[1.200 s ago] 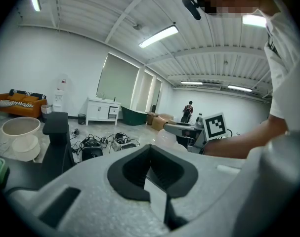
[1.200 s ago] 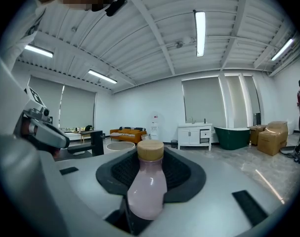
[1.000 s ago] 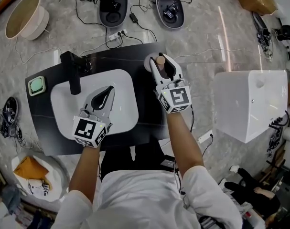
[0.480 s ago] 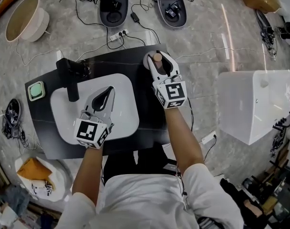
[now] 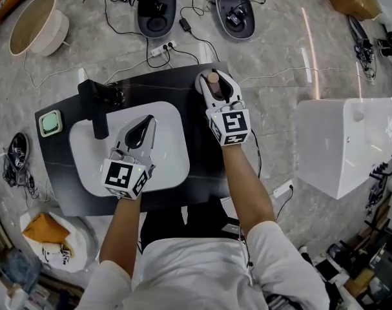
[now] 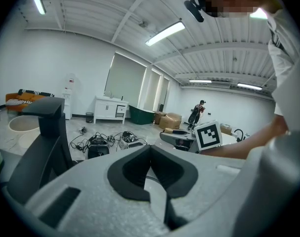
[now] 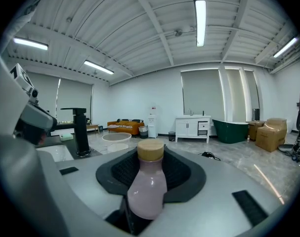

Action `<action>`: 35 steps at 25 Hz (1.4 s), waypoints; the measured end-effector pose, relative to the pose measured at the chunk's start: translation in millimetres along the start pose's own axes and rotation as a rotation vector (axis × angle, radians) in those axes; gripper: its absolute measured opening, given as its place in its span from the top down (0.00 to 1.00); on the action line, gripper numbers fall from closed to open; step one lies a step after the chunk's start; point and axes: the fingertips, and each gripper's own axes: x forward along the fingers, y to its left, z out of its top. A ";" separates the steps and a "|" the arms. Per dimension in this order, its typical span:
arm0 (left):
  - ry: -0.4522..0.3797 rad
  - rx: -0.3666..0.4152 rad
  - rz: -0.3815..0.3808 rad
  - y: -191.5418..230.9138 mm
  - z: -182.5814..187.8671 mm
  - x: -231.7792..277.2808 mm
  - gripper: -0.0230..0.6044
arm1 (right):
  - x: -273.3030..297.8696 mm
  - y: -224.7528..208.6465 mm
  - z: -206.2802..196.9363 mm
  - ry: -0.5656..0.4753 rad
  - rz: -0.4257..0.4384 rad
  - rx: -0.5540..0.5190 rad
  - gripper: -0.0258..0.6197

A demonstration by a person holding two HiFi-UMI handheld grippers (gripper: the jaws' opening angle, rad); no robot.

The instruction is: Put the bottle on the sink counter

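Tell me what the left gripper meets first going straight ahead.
Likely the white basin's far rim, if it runs low; the left gripper points between the black faucet and the right gripper. Higher, the way looks free.

Pale pink bottle (image 5: 214,80) with tan wooden cap, upright, gripped in jaws of right hand-held gripper (image 5: 218,86), at far right corner of black bench (image 5: 183,86)

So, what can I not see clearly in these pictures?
- Base of the bottle: the body of the right gripper covers it in the right gripper view and the head view, so contact with the counter is unknown.
- Green object on the counter's left end: head view, too small to identify.
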 end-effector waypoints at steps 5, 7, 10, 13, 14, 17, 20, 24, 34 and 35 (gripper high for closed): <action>0.011 -0.007 -0.002 0.7 -4.8 0.2 0.94 | 3.4 1.1 -5.3 0.008 -0.001 0.000 0.75; 0.012 -0.009 -0.005 -0.1 -5.4 0.8 0.94 | 4.9 1.0 -8.5 0.014 -0.002 -0.001 0.75; 0.015 -0.013 -0.008 -0.3 -4.6 1.7 0.94 | 5.7 0.7 -9.8 0.017 -0.003 -0.003 0.75; 0.018 -0.010 -0.012 -0.3 -4.9 1.1 0.94 | 5.2 0.8 -11.8 0.023 -0.008 -0.002 0.75; 0.020 -0.007 -0.016 -0.4 -5.5 1.1 0.94 | 5.3 0.8 -12.7 0.023 -0.009 -0.001 0.75; 0.024 -0.007 -0.023 -0.8 -8.3 0.6 0.94 | 6.5 1.3 -14.0 0.022 -0.011 -0.003 0.75; 0.030 -0.015 -0.028 -2.7 -11.3 0.8 0.94 | 7.9 0.5 -14.3 0.025 -0.010 0.002 0.75; 0.033 -0.022 -0.041 -8.5 -13.7 1.8 0.94 | 9.3 -0.3 -14.4 0.030 -0.011 0.006 0.75; 0.035 -0.027 -0.060 -16.8 -17.9 0.4 0.94 | 9.5 0.5 -15.8 0.030 -0.031 -0.024 0.75; 0.036 -0.027 -0.060 -17.2 -18.7 0.2 0.94 | 9.5 0.4 -16.5 0.032 -0.029 -0.023 0.75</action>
